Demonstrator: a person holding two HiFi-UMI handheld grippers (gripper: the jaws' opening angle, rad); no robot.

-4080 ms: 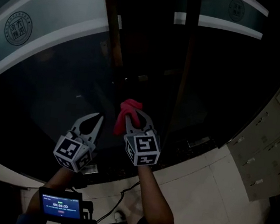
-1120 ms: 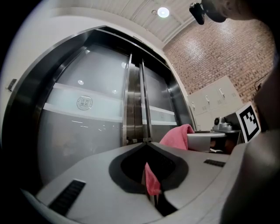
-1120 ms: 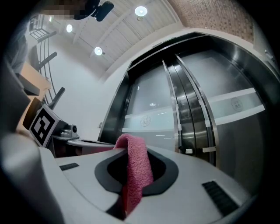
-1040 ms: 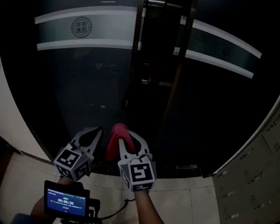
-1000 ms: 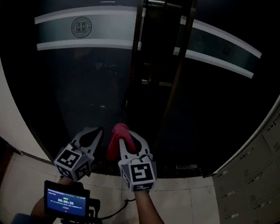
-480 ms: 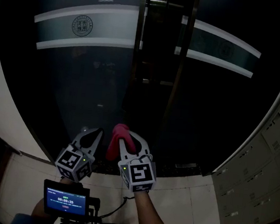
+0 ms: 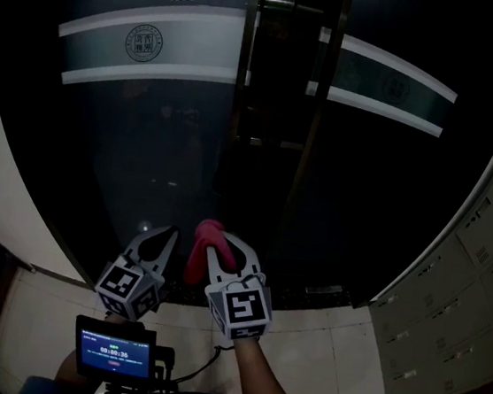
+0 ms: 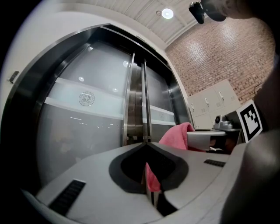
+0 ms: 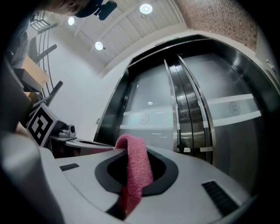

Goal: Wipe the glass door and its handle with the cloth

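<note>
Two dark glass door leaves (image 7: 145, 152) stand ahead of me, with long vertical metal handles (image 7: 241, 93) where they meet. My right gripper (image 7: 227, 245) is low in the head view, in front of the door's bottom edge. It is shut on a pink cloth (image 7: 203, 242) that sticks up past its tips. In the right gripper view the cloth (image 9: 138, 168) hangs folded over the closed jaws. Just to the left, my left gripper (image 7: 169, 231) is shut with its tips together, apart from the cloth. The left gripper view shows the cloth (image 8: 177, 135) off to its right.
A frosted band with a round logo (image 7: 145, 43) crosses the glass. Grey lockers (image 7: 458, 289) line the right side and a white wall (image 7: 1, 162) curves along the left. Pale floor tiles (image 7: 333, 363) lie below. A small lit screen (image 7: 111, 352) sits near my body.
Since four seconds ago the head view has swung up and levelled on the doors, leaving both grippers lower in the picture. Over the last second they hardly move.
</note>
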